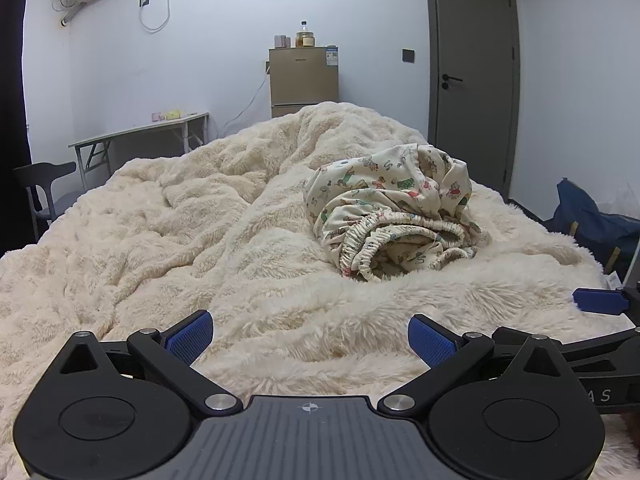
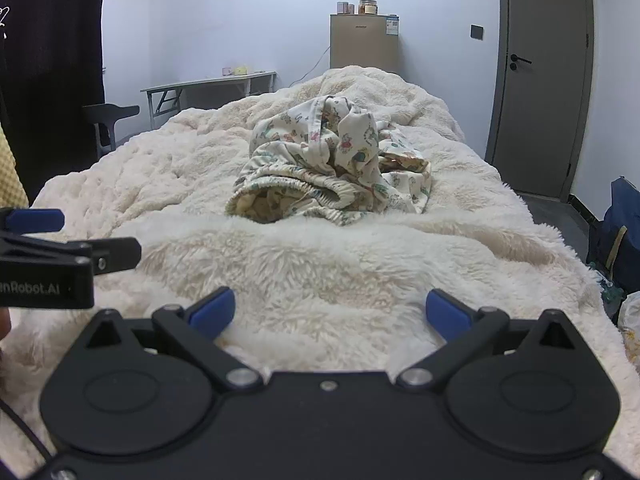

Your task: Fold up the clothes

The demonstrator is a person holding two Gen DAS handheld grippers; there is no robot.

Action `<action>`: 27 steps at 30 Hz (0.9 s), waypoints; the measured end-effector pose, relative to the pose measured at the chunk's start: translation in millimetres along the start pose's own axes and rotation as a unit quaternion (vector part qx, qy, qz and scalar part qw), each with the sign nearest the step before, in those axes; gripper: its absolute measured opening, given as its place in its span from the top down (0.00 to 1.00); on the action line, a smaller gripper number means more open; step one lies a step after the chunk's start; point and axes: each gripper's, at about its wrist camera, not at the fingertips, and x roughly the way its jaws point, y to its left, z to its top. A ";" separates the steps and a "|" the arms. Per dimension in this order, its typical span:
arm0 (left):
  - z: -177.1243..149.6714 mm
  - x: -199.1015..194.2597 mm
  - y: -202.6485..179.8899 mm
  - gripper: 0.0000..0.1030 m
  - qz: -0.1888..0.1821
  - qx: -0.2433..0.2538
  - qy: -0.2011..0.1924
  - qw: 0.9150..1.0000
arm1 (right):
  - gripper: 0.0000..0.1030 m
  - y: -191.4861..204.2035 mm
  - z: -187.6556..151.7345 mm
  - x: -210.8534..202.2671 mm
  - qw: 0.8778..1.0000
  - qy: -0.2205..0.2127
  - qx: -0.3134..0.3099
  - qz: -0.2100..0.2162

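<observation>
A crumpled cream garment [image 1: 394, 210] with small cartoon prints and an elastic waistband lies bunched on a fluffy cream blanket [image 1: 200, 216]. In the right wrist view the same garment [image 2: 336, 164] sits straight ahead, its waistband opening facing me. My left gripper [image 1: 310, 338] hovers low over the blanket, open and empty, well short of the garment, which lies ahead to its right. My right gripper [image 2: 348, 310] is likewise open and empty, short of the garment. Each gripper shows at the edge of the other's view: the right gripper [image 1: 600, 302] and the left gripper [image 2: 36, 220].
Behind the bed stand a small brown fridge [image 1: 304, 76] with jars on top, a folding table [image 1: 140, 132] and a dark chair [image 1: 44, 188] at left. A grey door [image 1: 472, 60] is at right. A dark blue bag [image 1: 592, 220] sits beside the bed's right edge.
</observation>
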 end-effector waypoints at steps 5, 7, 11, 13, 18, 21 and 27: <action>0.3 0.2 0.2 0.00 -0.001 -0.001 0.001 1.000 | 0.00 0.5 0.0 -0.3 1.000 0.000 0.000 0.001; 0.3 0.1 0.8 0.00 -0.002 -0.002 0.001 1.000 | 0.00 0.6 -0.3 -0.4 1.000 0.000 0.000 0.001; 0.4 0.0 2.1 0.00 -0.002 -0.005 0.002 1.000 | 0.00 1.4 -0.5 -0.8 1.000 -0.001 0.000 0.000; 0.5 -0.3 1.7 0.00 -0.002 -0.004 0.001 1.000 | 0.00 1.3 -0.7 -0.8 1.000 -0.001 0.000 0.000; -0.1 -0.6 1.5 0.00 -0.002 -0.003 0.001 1.000 | 0.00 0.2 -1.1 -0.7 1.000 -0.002 0.000 0.001; -0.2 -0.9 2.2 0.00 -0.002 -0.004 0.001 1.000 | 0.00 -0.3 -1.2 -1.1 1.000 -0.002 0.000 0.001; -1.0 -0.7 1.2 0.00 -0.001 -0.003 0.000 1.000 | 0.00 -0.2 -1.4 -1.6 1.000 -0.002 0.000 0.001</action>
